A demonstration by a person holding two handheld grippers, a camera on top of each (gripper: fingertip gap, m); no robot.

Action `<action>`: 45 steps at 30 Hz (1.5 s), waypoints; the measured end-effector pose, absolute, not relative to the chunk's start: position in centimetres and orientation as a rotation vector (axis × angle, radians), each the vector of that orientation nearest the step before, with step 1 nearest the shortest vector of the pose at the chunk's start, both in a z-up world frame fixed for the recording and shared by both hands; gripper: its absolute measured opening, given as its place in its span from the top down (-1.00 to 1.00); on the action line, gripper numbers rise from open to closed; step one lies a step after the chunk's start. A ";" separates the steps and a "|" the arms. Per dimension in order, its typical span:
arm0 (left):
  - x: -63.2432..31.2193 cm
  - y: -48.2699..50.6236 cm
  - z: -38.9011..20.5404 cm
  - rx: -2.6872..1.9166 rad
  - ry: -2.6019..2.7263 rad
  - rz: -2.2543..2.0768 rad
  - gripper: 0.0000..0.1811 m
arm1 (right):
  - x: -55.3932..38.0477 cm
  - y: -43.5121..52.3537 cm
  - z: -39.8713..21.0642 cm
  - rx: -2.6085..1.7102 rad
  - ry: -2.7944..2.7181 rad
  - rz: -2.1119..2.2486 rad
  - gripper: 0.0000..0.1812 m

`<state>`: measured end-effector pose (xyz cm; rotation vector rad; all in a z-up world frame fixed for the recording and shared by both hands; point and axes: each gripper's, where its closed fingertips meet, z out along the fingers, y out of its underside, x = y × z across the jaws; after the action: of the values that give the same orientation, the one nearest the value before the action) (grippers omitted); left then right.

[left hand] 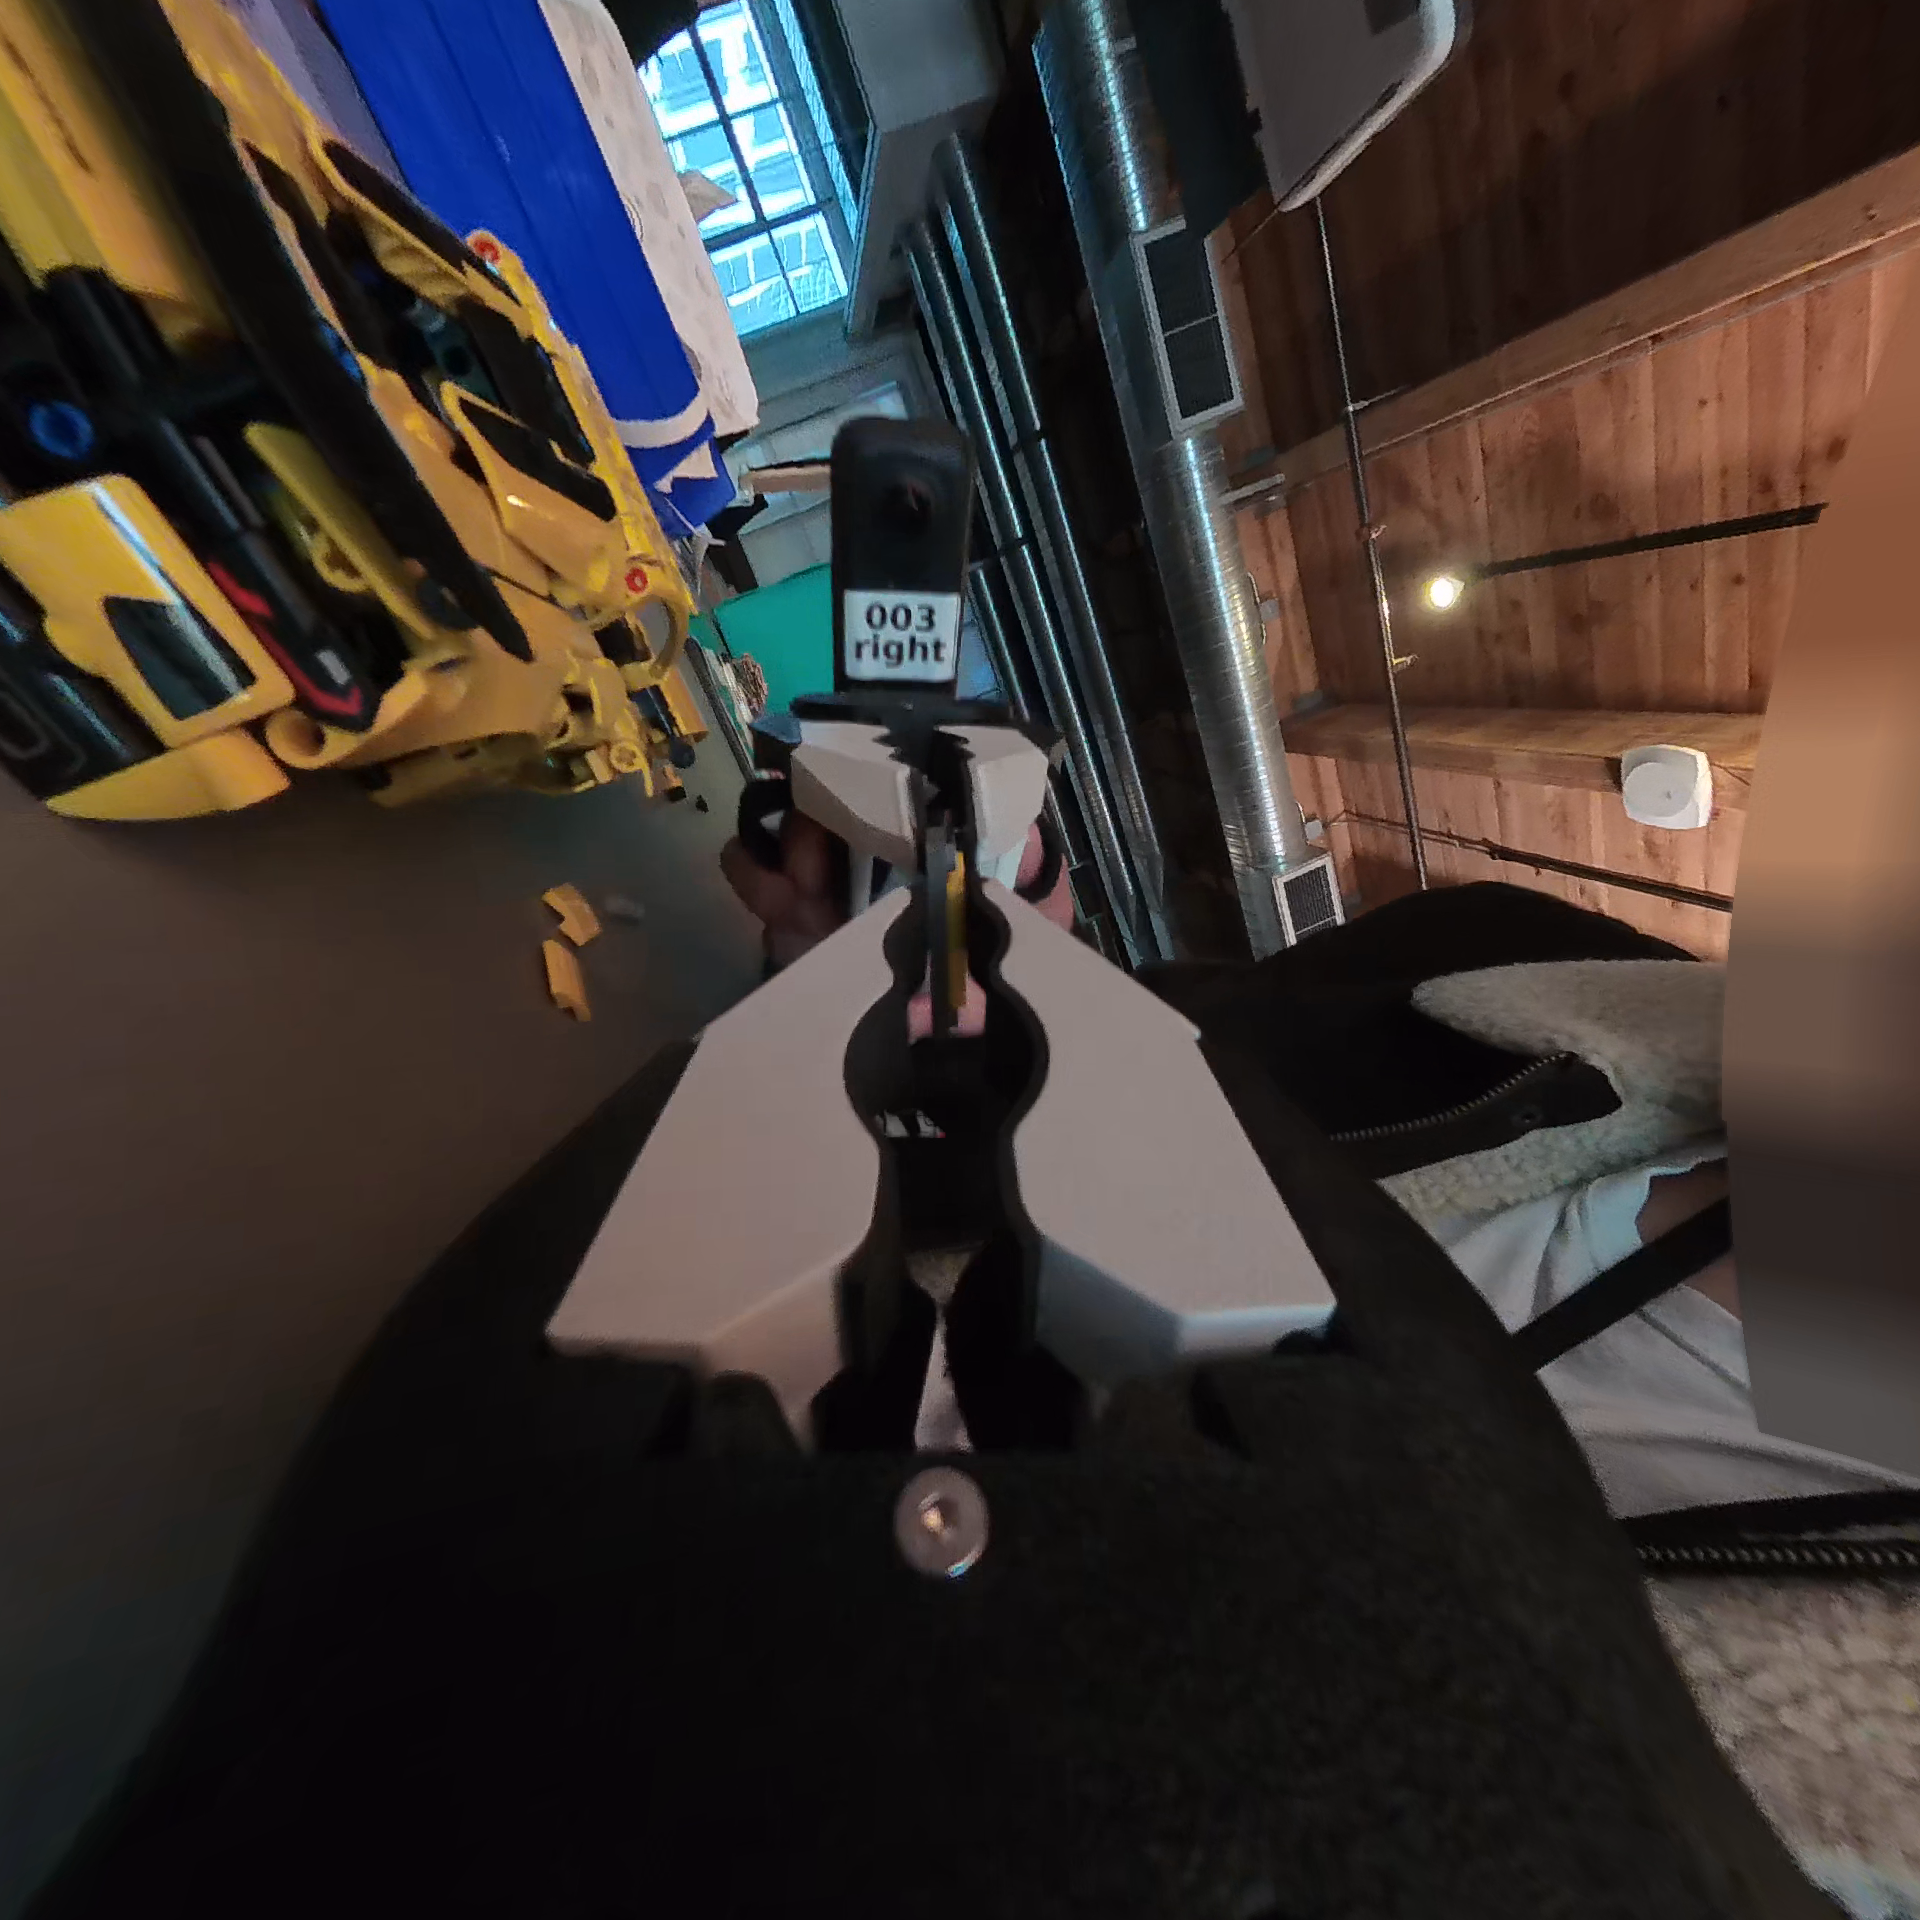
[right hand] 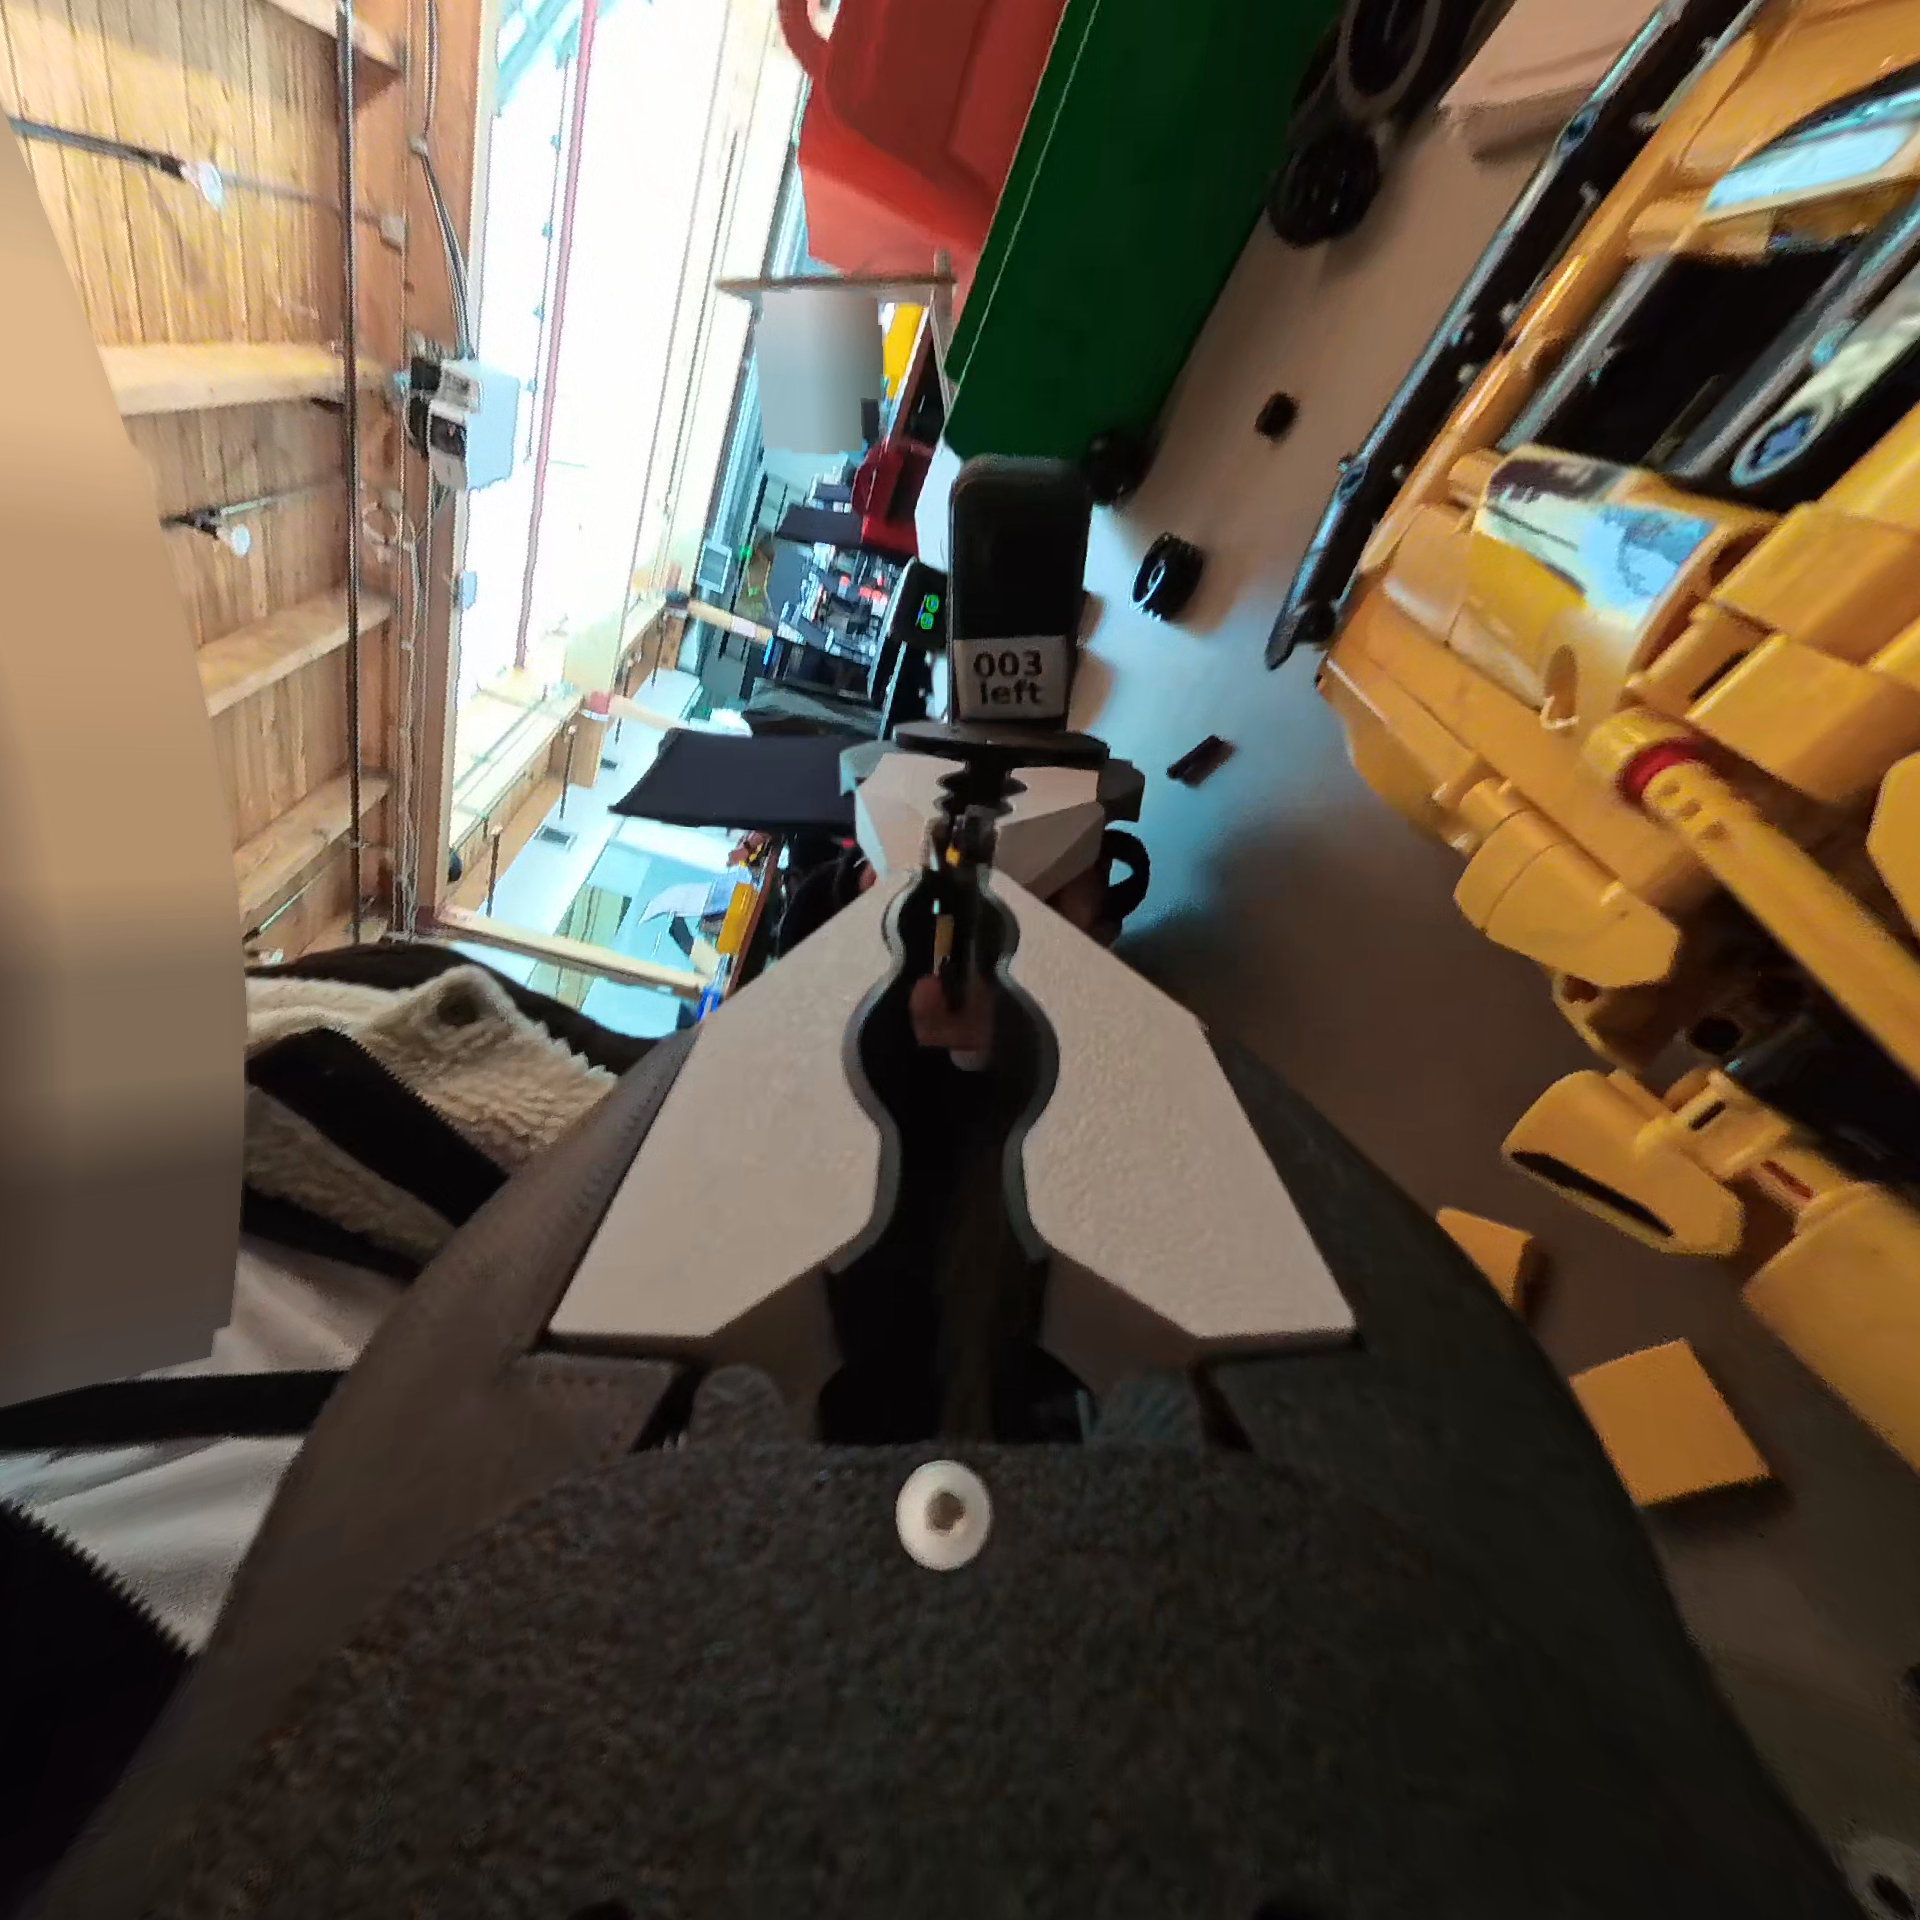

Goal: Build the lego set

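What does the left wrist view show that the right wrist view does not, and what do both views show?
Only the left wrist view: silver ventilation ducts and a lit lamp on the wooden wall.

Only the right wrist view: a green box, a red object and loose black wheels on the table.

Both: the yellow lego car, loose yellow pieces, and the left claw and right claw meeting tip to tip on a small yellow and black piece.
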<state>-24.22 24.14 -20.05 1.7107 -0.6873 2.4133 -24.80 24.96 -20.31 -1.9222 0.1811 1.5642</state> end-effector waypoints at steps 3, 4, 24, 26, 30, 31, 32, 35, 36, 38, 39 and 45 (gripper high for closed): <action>-24.2 24.3 -20.1 1.732 -0.692 2.426 0.94 | -24.8 25.1 -20.3 -1.886 0.226 1.552 0.93; -24.1 24.4 -20.2 1.748 -0.696 2.426 0.94 | -24.7 25.2 -20.4 -1.876 0.249 1.555 0.93; -24.1 25.1 -19.6 1.821 -0.709 2.505 0.94 | -24.6 25.9 -19.8 -1.701 0.349 1.479 0.94; -24.0 24.9 -19.5 1.815 -0.717 2.511 0.93 | -24.5 25.9 -19.6 -1.689 0.350 1.463 0.93; -24.3 24.9 -18.9 1.753 -0.685 2.540 0.94 | -24.3 25.9 -18.9 -1.604 0.370 1.500 0.94; -24.4 24.9 -18.9 1.741 -0.678 2.542 0.94 | -24.4 25.9 -18.9 -1.594 0.366 1.519 0.94; -24.4 24.9 -18.8 1.731 -0.675 2.542 0.93 | -24.4 25.8 -18.9 -1.587 0.367 1.537 0.93; -24.4 24.4 -18.7 1.729 -0.742 2.544 0.93 | -24.4 25.6 -18.6 -1.565 0.352 1.566 0.94; -24.3 24.2 -18.7 1.746 -0.773 2.546 0.93 | -24.4 25.6 -18.6 -1.562 0.353 1.560 0.94; -24.3 24.1 -18.5 1.746 -0.801 2.576 0.94 | -24.5 25.6 -18.2 -1.512 0.371 1.583 0.93; -24.3 24.2 -18.4 1.750 -0.806 2.585 0.94 | -24.5 25.7 -18.1 -1.482 0.396 1.619 0.93; -24.3 24.1 -18.8 1.798 -0.851 2.558 0.94 | -24.5 25.6 -18.5 -1.482 0.387 1.648 0.92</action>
<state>-24.28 24.08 -18.76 1.7976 -0.8509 2.5578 -24.55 25.60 -18.51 -1.4819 0.3868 1.6482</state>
